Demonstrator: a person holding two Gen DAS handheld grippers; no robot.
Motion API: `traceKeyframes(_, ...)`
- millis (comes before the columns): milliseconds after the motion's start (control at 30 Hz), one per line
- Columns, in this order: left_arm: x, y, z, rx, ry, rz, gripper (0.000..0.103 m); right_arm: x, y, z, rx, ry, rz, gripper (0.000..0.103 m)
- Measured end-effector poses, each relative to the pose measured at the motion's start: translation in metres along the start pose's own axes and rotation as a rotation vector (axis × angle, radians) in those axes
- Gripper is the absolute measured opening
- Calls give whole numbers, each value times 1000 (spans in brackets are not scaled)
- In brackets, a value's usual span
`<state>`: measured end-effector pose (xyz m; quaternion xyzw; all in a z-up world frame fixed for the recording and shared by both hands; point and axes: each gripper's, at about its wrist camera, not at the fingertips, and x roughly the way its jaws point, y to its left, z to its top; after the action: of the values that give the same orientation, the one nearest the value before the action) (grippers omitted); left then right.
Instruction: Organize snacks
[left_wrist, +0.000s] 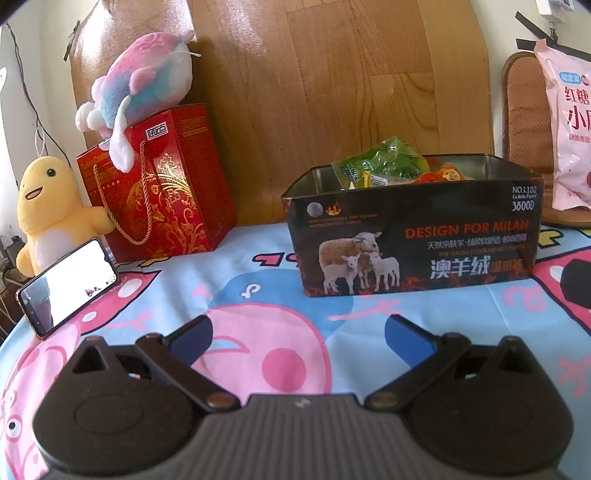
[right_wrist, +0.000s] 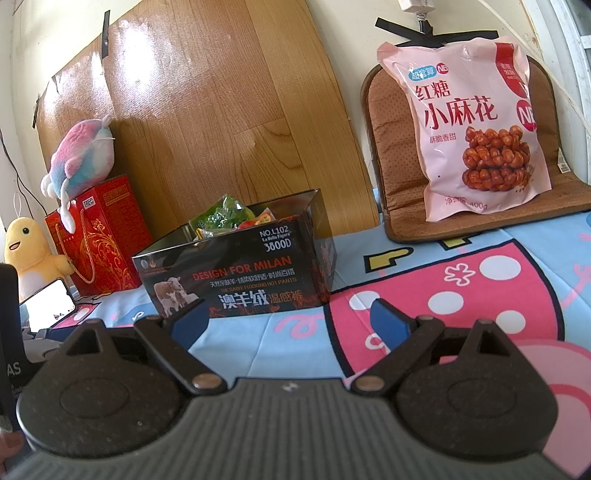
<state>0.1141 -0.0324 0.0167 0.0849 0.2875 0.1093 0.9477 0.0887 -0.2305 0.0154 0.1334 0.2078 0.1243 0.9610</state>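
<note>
The left hand-held gripper (left_wrist: 297, 332) and right hand-held gripper (right_wrist: 290, 321) look alike: a ribbed dark grey body, two round black housings with triangular cut-outs, black link arms on brass-coloured pivot pins, and blue pads (left_wrist: 406, 334) on the fingers

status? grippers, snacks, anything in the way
Left gripper open, empty; right gripper open, empty. Black tin holds small snacks; big pink snack bag outside, leaning on brown cushion. Cloth between grippers and tin unobstructed.
</note>
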Motion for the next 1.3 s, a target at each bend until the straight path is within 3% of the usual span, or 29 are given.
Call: traceKeyframes(1300,5,4,0,-5,29,-54,103,0,0,0,0,0,0,96)
